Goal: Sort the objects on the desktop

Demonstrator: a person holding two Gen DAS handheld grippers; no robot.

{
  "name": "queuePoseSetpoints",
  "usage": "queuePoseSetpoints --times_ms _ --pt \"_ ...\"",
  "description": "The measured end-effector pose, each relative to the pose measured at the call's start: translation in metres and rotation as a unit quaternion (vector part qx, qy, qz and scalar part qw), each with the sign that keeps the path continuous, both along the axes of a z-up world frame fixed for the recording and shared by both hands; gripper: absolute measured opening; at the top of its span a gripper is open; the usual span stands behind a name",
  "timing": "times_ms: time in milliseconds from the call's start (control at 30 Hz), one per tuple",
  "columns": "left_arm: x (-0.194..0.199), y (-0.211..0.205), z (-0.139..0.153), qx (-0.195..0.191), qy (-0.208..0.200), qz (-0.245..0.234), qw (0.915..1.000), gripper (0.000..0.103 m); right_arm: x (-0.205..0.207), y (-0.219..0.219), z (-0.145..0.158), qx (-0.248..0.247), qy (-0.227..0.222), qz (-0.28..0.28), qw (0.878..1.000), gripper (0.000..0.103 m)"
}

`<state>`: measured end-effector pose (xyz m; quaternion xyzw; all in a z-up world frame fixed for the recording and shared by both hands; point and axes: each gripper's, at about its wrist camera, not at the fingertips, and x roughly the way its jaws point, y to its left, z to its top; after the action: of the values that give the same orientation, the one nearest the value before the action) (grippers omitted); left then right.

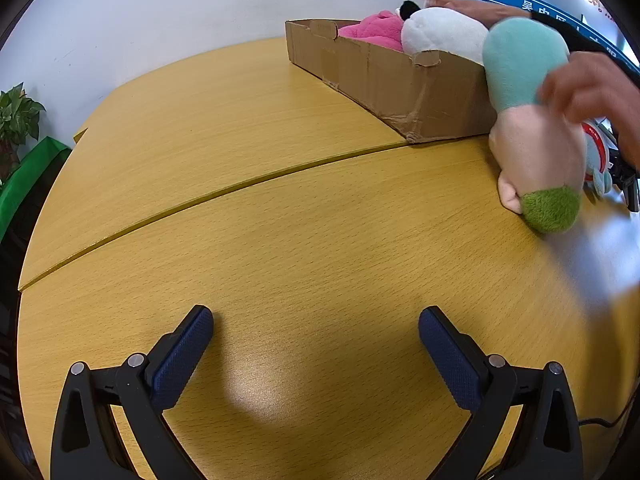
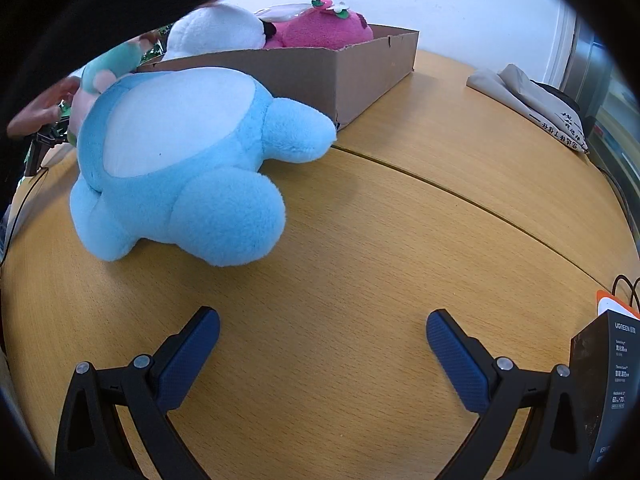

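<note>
Two views are showing your tongs idle. From the left wrist, your left tongs (image 1: pixel 316 326) are hanging spread wide over the near part of the table (image 1: pixel 280 240), pinching nothing. A cardboard box (image 1: pixel 400 80) is sitting toward the table's far right edge, holding a pink plush (image 1: pixel 376 30) and a white plush (image 1: pixel 440 32). Just beside the box's near corner, a teal, peach and green plush (image 1: pixel 532 120) is resting head-down on the table, and a bare hand (image 1: pixel 588 88) is blurring against its right side. A potted plant (image 1: pixel 16 120) is standing beyond the table's left edge.

From the right wrist, your right tongs (image 2: pixel 323 330) are likewise spread apart and holding nothing. A light blue plush (image 2: pixel 180 168) is lying on the table at the far left, one limb reaching to the box (image 2: pixel 320 76) corner. The pink plush (image 2: pixel 324 28) and white plush (image 2: pixel 216 30) are sitting inside it. A folded grey cloth (image 2: pixel 528 100) is lying near the far right edge, and a black carton (image 2: pixel 600 380) is standing at the near right edge.
</note>
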<state>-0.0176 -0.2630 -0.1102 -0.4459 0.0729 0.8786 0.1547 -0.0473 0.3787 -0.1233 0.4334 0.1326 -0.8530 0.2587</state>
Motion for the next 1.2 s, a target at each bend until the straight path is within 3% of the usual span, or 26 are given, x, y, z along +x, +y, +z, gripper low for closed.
queuePoseSetpoints --times_ms 1200 --pt "0.0009 -0.0043 0.0010 0.002 0.002 0.001 1.0000 0.103 0.0058 -0.0016 -0.0001 0.001 0.001 0.000 1.000 0.103"
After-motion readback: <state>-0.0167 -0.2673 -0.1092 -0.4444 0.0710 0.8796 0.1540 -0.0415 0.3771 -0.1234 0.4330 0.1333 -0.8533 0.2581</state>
